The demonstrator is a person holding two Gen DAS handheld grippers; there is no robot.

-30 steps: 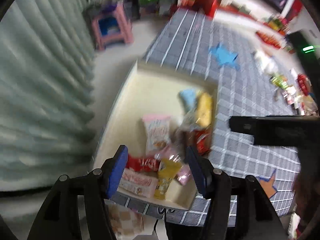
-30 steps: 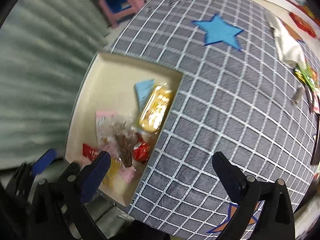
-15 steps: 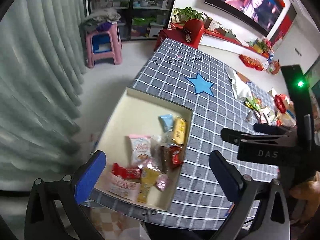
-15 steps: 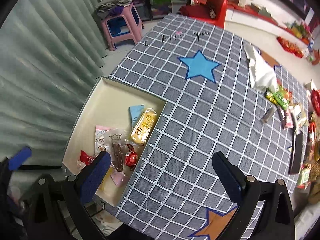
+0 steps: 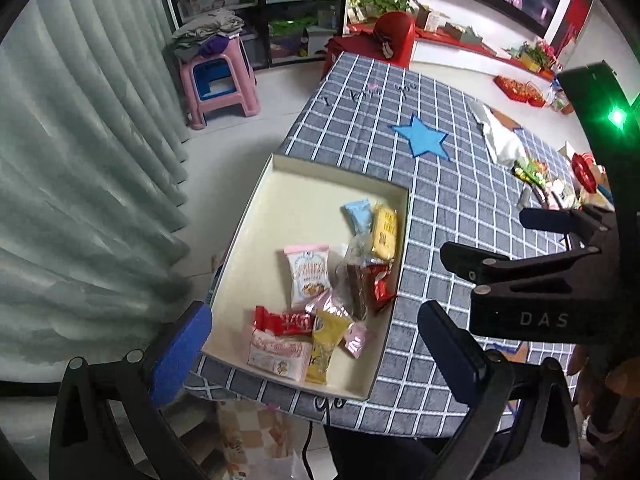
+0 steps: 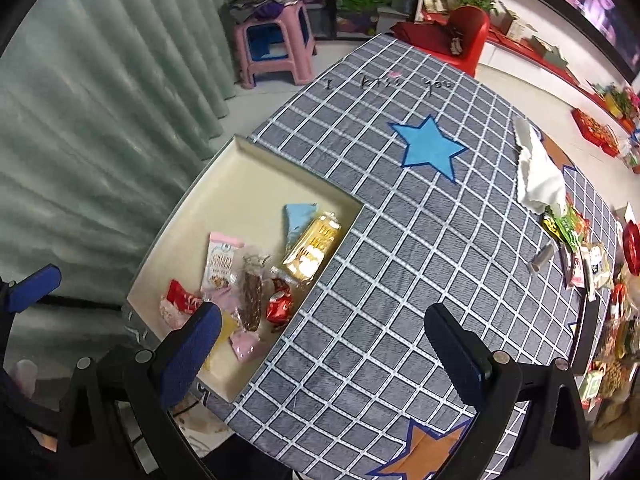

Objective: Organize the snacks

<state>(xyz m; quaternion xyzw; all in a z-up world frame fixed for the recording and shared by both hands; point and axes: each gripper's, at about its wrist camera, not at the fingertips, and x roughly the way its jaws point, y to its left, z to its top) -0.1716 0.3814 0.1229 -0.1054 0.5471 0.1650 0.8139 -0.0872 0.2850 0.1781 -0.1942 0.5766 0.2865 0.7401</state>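
A cream box (image 5: 280,200) (image 6: 240,176) sits at the table's left edge and holds several wrapped snacks: a yellow pack (image 5: 385,232) (image 6: 314,242), a pale blue pack (image 5: 357,215), a pink cracker pack (image 5: 308,274) (image 6: 222,260), a red pack (image 5: 282,321) and a brown bar (image 6: 251,300). My left gripper (image 5: 316,354) is open and empty, high above the box's near end. My right gripper (image 6: 324,354) is open and empty above the tablecloth beside the box; it also shows in the left wrist view (image 5: 520,236). More loose snacks (image 6: 580,248) lie at the table's right edge.
The table has a grey checked cloth (image 6: 400,260) with a blue star (image 6: 430,148). A white crumpled tissue (image 6: 538,178) lies near the loose snacks. A pink stool (image 5: 218,80) stands on the floor beyond; green curtains (image 5: 72,160) hang at left.
Both grippers have risen away from the box and table. My left gripper's jaws have opened wide; the snack it was over lies in the box.
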